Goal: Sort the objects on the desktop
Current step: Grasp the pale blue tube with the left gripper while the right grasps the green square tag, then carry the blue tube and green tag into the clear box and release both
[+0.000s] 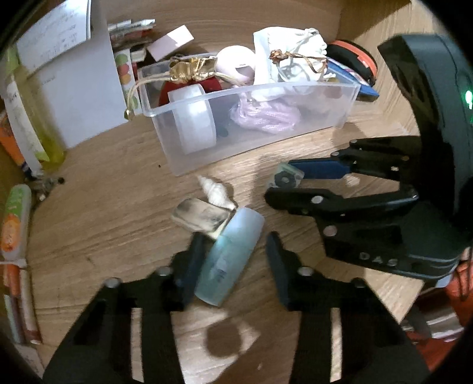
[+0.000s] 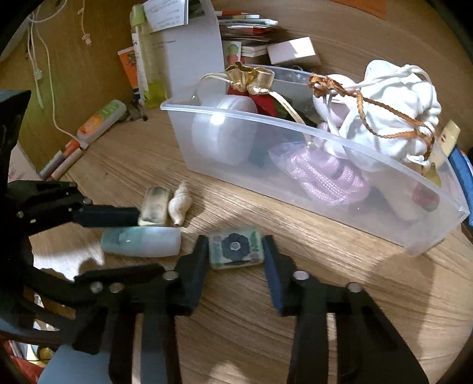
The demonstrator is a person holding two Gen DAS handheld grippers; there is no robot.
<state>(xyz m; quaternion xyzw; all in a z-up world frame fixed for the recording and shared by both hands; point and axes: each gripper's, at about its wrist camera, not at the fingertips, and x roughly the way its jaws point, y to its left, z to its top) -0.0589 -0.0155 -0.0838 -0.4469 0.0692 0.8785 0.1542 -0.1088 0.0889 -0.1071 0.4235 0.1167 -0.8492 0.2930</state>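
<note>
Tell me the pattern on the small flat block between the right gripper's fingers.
A dark flower on pale green; clearest in the right wrist view.

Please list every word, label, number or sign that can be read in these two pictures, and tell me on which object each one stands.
"DAS": raised letters on the black body of the right gripper, seen from the left wrist.
White paper sheets at the back: handwriting, too blurred to read.
Pale blue bottle: small dark print, unreadable.
Orange-and-green tube: print unreadable.
Yellow-green bottle: label too blurred.
</note>
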